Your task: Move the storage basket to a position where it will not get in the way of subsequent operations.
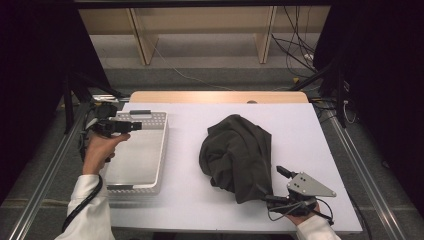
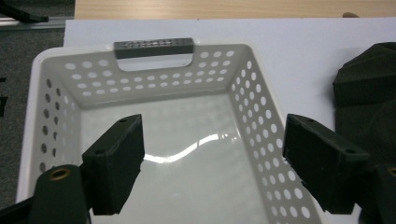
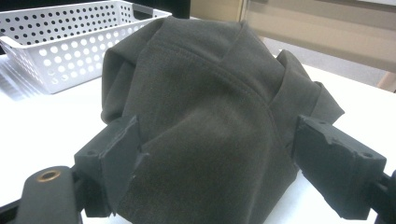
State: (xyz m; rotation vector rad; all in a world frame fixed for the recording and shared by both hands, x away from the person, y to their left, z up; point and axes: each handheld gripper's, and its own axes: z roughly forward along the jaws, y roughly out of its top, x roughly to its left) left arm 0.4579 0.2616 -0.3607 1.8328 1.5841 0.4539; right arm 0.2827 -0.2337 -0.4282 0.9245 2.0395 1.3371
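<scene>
A dark olive cloth (image 1: 235,150) lies crumpled in a heap on the white table, right of the middle. A white perforated basket (image 1: 163,150) with a grey handle stands empty at the left. My left gripper (image 1: 136,125) hovers over the basket's far left corner. In the left gripper view its jaws stand wide, with nothing between them and the basket wall (image 2: 140,77) below. My right gripper (image 1: 276,186) lies low at the cloth's near right edge. In the right gripper view the cloth (image 3: 210,84) bulges between its spread jaws, and the right pad (image 3: 327,154) stands just off the fabric.
The white table top (image 1: 190,205) has bare room between basket and cloth and along its front edge. A wooden strip (image 1: 215,96) borders the far side. Metal rails (image 1: 365,175) run along both sides. Cables (image 1: 300,55) hang at the back right.
</scene>
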